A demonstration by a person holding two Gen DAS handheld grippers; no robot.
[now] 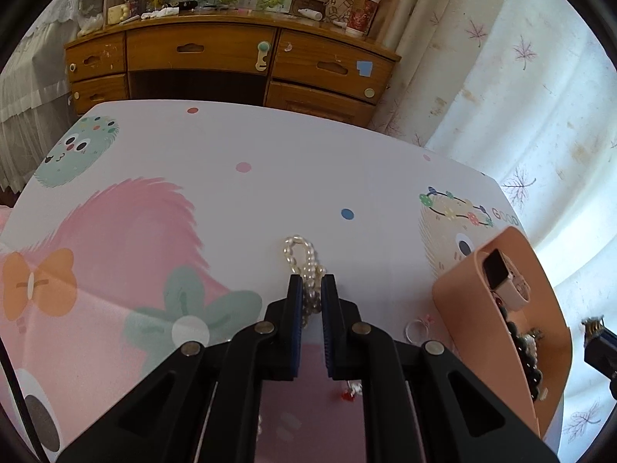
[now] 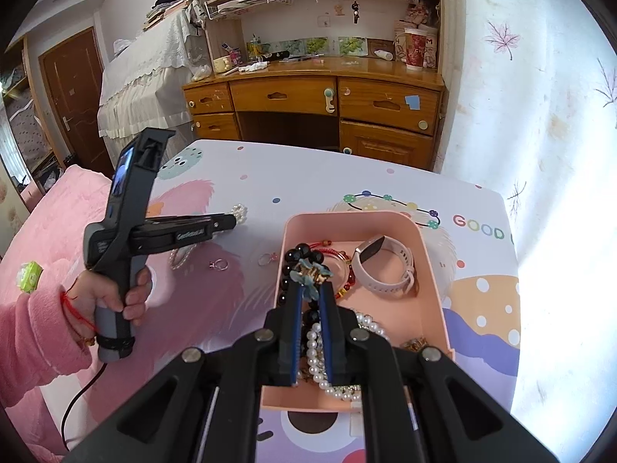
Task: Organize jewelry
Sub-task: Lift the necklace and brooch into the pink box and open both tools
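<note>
A pearl strand (image 1: 304,266) is lying on the table (image 1: 270,177), its near part pinched between the jaws of the left gripper (image 1: 311,283), which are pressing together on the beads. A hand (image 2: 115,293) in a pink sleeve (image 2: 36,332) is gripping that tool's upright handle, its fingers reaching out level over the table. The right gripper (image 2: 310,289) is angling down over the pink tray (image 2: 432,270), jaws clamping a blue flower clip (image 2: 310,270) above the beads and a watch (image 2: 385,266).
</note>
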